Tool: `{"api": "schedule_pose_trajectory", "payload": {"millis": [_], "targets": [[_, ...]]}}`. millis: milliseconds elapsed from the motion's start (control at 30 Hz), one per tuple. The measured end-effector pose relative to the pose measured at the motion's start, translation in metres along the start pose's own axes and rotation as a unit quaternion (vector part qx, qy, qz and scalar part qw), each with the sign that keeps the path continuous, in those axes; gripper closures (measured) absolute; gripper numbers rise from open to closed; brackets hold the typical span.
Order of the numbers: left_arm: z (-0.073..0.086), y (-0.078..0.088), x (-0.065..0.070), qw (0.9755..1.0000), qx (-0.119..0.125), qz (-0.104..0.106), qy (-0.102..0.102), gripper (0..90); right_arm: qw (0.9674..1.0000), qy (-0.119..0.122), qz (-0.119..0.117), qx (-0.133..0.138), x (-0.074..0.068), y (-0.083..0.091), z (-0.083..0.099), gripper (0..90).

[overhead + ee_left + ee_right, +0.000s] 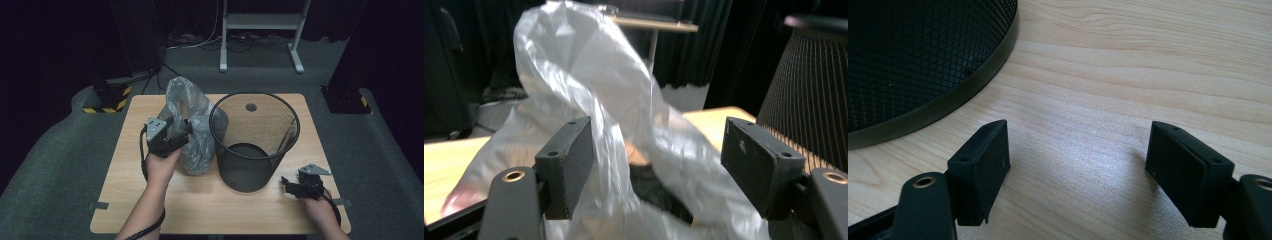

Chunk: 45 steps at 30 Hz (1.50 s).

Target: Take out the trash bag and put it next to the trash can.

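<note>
From above, the plastic bag [192, 127] stood crumpled on the wooden table [150, 210], touching the left side of the black mesh bin [254, 142]. The left gripper [181, 131] was at the bag, and its own view showed the jaws spread with the film [624, 110] rising between them, neither pad pressing it. The right gripper [286, 181] lay low near the bin's base [923, 60], jaws spread over bare wood.
</note>
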<state>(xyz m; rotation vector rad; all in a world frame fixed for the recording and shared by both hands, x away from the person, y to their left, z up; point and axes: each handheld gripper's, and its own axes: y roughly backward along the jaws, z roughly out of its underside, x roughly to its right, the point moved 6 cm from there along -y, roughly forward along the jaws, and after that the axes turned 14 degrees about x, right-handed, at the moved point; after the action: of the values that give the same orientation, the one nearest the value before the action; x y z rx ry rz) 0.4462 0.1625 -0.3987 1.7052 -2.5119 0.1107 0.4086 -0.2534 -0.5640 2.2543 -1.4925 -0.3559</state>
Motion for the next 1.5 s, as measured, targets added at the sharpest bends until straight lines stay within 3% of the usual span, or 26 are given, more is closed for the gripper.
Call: {"api": "schedule_pose_trajectory", "payload": {"millis": [267, 333, 433, 833, 933, 1033, 1100, 1167, 1267, 1367, 1500], "targets": [[0.002, 0.02, 0.002, 0.9999, -0.011, 0.01, 0.003, 24.0, 1.0, 0.0, -0.003, -0.001, -0.001, 0.0, 0.0, 24.6], [0.003, 0.024, 0.003, 0.9997, -0.013, 0.022, 0.006, 22.5, 1.0, 0.001, -0.004, -0.001, -0.001, 0.0, 0.0, 24.4], [0.009, 0.032, 0.003, 0.9992, -0.025, 0.028, -0.013, 20.5, 1.0, 0.001, -0.003, -0.002, -0.001, 0.0, 0.0, 23.9], [0.029, 0.064, -0.016, 0.9981, -0.058, 0.002, -0.021, 18.1, 1.0, 0.001, -0.005, -0.005, -0.004, -0.001, 0.0, 19.7], [0.04, 0.074, -0.022, 0.9965, -0.076, -0.007, -0.035, 17.9, 1.0, 0.003, -0.006, -0.007, -0.004, -0.001, 0.001, 17.8], [0.055, 0.082, -0.028, 0.9953, -0.092, -0.011, -0.027, 17.3, 0.9999, 0.009, -0.01, -0.006, -0.004, -0.002, 0.0, 16.4], [0.065, 0.085, -0.031, 0.9933, -0.111, -0.015, -0.028, 17.1, 0.9999, 0.006, -0.01, -0.009, -0.005, -0.002, 0.0, 16.1], [0.073, 0.084, -0.031, 0.991, -0.132, -0.019, -0.014, 17.0, 0.9999, 0.006, -0.011, -0.009, -0.005, -0.002, 0.0, 16.1], [0.086, 0.082, -0.029, 0.9865, -0.158, -0.019, -0.037, 17.0, 0.9999, 0.006, -0.012, -0.009, -0.006, -0.002, 0.0, 16.0], [0.101, 0.08, -0.03, 0.9822, -0.183, -0.018, -0.037, 17.0, 0.9999, 0.006, -0.012, -0.009, -0.006, -0.002, 0.0, 15.9], [0.129, 0.08, -0.037, 0.9716, -0.232, -0.025, -0.038, 15.2, 0.9999, 0.004, -0.012, -0.009, -0.006, -0.003, 0.0, 15.5]]}}
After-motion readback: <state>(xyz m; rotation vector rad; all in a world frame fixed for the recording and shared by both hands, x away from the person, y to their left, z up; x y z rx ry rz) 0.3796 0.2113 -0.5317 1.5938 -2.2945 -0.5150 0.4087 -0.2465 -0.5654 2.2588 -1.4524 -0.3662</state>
